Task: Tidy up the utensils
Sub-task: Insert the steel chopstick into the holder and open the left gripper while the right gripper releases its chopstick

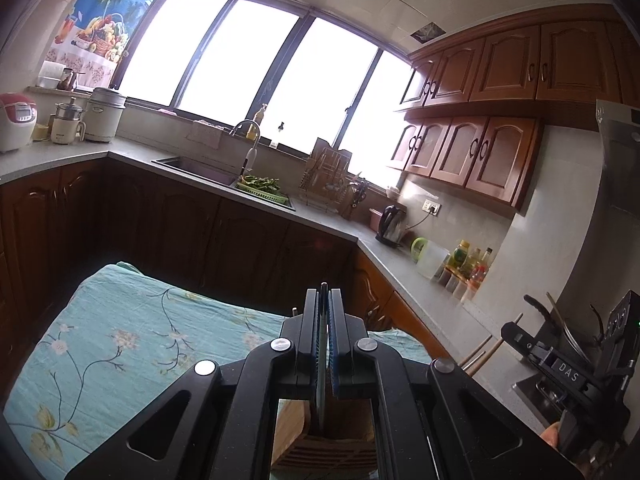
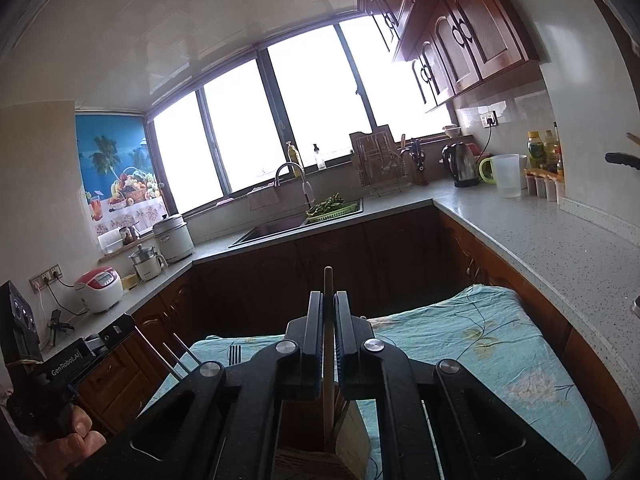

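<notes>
Below, wooden holder point(image 2: 352, 436) with slots, right tool point(image 2: 329, 300) gripping wooden stick point(image 2: 328, 280), left tool point(image 1: 323, 296) clamping thin flat utensil point(image 1: 322, 344).

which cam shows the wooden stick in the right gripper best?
Right wrist view. The wooden stick runs upright between the shut fingers of the right gripper, its rounded tip above them and its lower end reaching the wooden holder. The left wrist view shows the right gripper only side-on at the frame edge, with light sticks beside it.
</notes>
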